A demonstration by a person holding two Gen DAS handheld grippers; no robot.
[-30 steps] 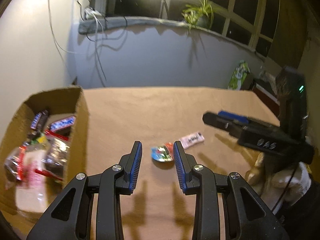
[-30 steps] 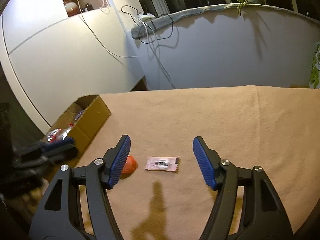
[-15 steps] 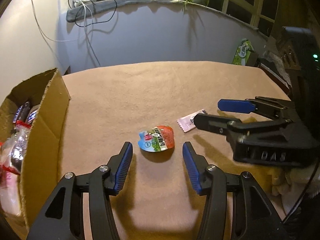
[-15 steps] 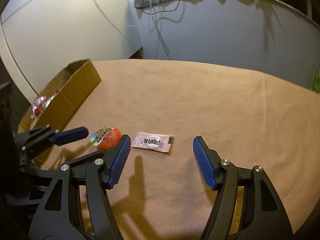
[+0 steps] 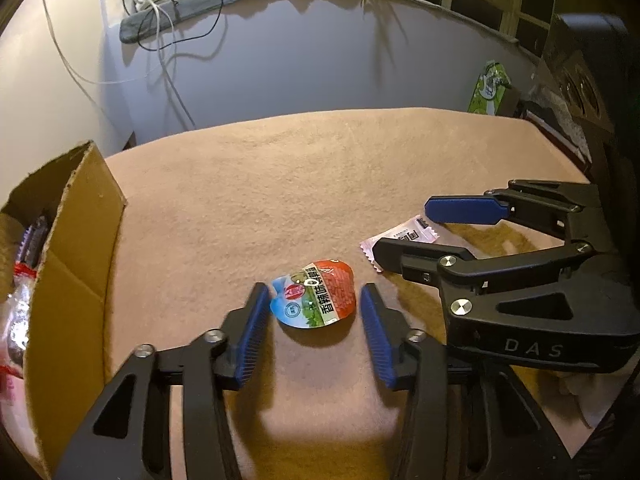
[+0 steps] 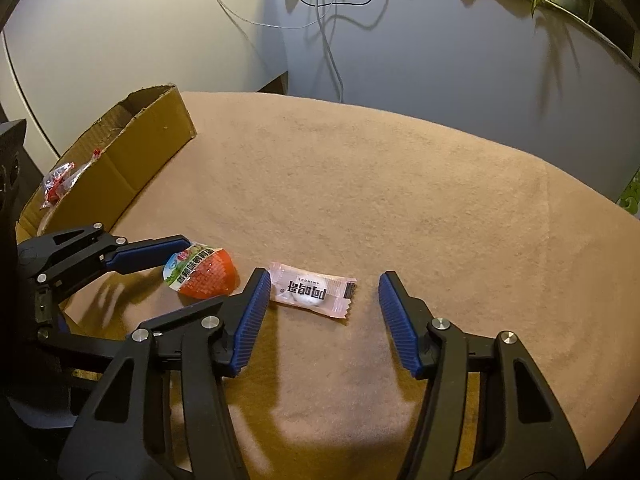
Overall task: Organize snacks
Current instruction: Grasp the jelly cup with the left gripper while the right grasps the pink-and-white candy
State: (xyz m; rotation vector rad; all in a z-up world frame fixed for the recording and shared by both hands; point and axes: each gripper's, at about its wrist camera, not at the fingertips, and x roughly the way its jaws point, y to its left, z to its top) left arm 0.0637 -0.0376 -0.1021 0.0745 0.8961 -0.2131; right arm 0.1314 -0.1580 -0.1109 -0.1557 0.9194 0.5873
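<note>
Cardboard box [image 5: 76,264]: at the counter's [image 5: 320,168] left edge, open-topped, snacks already inside.
Left hand-held gripper [image 5: 314,322]: released, straddling the orange jelly cup [image 5: 316,298]; to be lowered and closed squarely.
Right hand-held gripper [image 6: 320,312]: released around the pink sachet [image 6: 312,290].
Room: far counter bare; grippers crowded together.

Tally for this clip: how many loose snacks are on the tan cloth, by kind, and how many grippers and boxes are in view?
Orange jelly cup: 1
Pink wrapped candy: 1
Cardboard box (snacks inside, not countable): 1
Grippers, left gripper and right gripper, both open: 2
Total: 5
</note>
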